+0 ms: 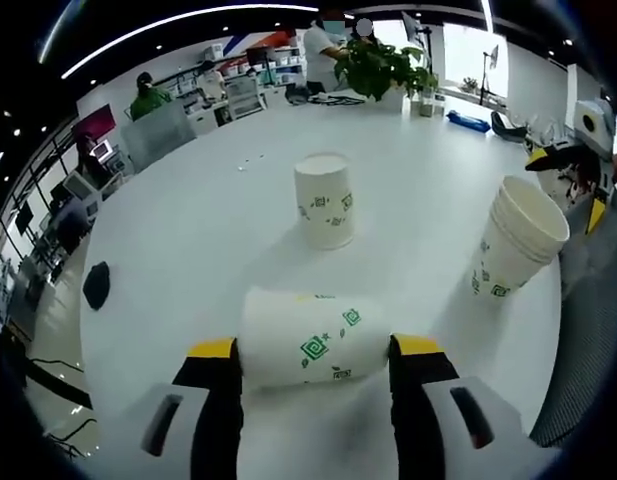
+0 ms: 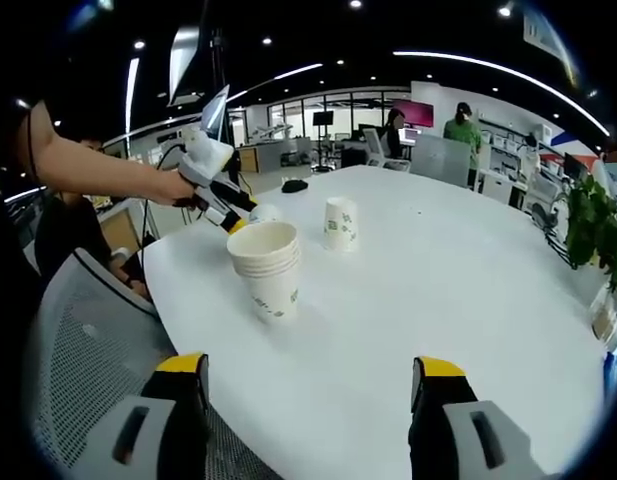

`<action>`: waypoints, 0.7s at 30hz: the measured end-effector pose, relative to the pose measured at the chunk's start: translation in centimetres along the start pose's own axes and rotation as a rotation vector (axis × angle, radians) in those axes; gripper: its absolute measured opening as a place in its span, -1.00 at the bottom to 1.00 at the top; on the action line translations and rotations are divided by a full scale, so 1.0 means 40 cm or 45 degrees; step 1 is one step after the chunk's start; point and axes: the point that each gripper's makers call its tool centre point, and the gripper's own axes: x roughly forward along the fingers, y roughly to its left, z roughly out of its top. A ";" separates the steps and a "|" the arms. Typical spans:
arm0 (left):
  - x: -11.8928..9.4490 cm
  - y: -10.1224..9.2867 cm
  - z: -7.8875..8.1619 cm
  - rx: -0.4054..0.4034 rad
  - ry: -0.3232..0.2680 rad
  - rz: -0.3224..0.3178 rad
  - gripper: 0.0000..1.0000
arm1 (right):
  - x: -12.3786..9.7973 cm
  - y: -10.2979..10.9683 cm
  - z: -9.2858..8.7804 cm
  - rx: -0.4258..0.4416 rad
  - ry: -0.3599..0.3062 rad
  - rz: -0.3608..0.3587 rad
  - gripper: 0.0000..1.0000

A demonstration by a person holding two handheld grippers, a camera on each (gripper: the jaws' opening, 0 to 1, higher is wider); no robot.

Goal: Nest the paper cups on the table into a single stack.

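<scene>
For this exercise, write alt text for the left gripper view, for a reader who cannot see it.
The left claw grips a paper cup lying on its side between its yellow-tipped jaws, over a round white table. Beyond it one upside-down cup stands on the table, and a stack of nested cups stands open end up to the right.

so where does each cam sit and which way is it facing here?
Left gripper view: rides the left tongs, facing across the white table; a sideways paper cup lies between its jaws.
Right gripper view: rides the open right tongs, facing the cup stack; a hand shows.
Shared: stack, upside-down cup.
</scene>
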 end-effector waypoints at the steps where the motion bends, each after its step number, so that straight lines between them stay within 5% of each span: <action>1: -0.002 -0.002 0.001 0.001 -0.002 -0.005 0.16 | 0.000 -0.002 -0.001 0.002 -0.002 -0.001 0.67; 13: -0.048 -0.017 0.005 -0.022 -0.040 -0.011 0.15 | 0.000 0.005 0.003 0.001 -0.011 0.018 0.67; 21: -0.112 -0.049 0.046 0.018 -0.097 -0.021 0.14 | -0.004 0.006 0.014 0.024 -0.040 0.029 0.67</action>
